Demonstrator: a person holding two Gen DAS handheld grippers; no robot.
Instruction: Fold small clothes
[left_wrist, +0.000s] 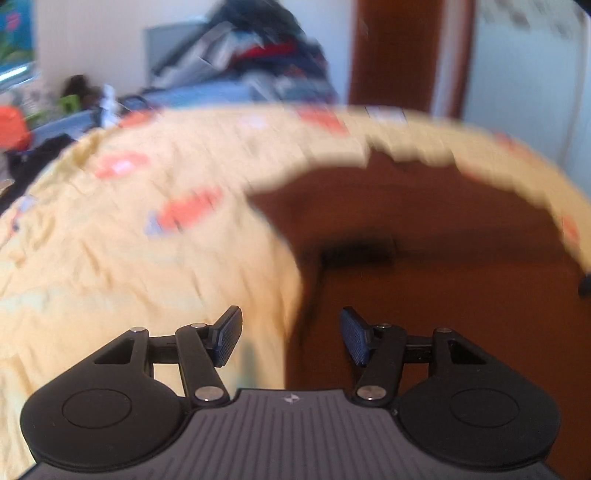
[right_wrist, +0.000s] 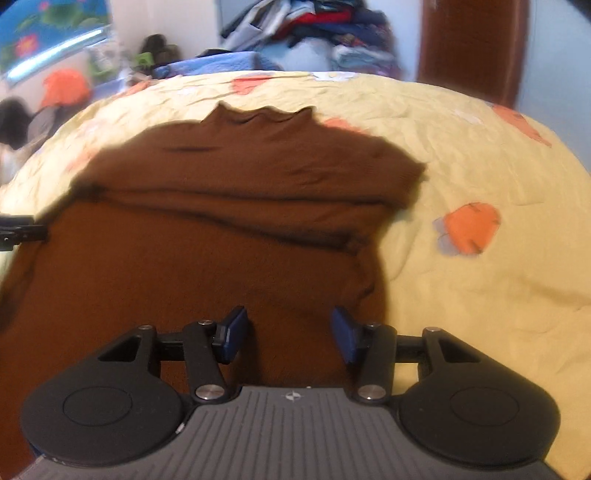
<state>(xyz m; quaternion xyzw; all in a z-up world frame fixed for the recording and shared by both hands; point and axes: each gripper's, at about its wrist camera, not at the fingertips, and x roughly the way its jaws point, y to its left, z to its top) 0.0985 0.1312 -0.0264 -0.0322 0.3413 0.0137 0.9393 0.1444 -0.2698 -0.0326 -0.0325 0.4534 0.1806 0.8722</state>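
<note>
Surface: yellow bedsheet (right_wrist: 461, 155) with orange patches, spread over a bed; we work on top of it.
Background: heap of mixed clothes (right_wrist: 314, 33) against the far wall, a brown door (right_wrist: 472, 48) to its right.
Task item: brown garment (right_wrist: 221, 221), lying flat on the sheet with a ruffled collar edge at the far side; a fold line crosses it, one layer laid over another.
Left gripper (left_wrist: 291, 338): jaws parted, nothing between the pads; it hangs over the garment's left border, where brown cloth meets yellow sheet. That view is blurred.
Right gripper (right_wrist: 290, 338): jaws parted and empty, above the near part of the garment, not pinching it.
Step in hand: we judge one fold already laid and both tools released from the cloth; the garment is only partly folded.
Next move calls for: we would pick a fresh pair of grasp points, probably the edges on either side, lower both tools and close on a single layer each, then carry it across evenly.
Risk: pinching the sheet along with the garment.
</note>
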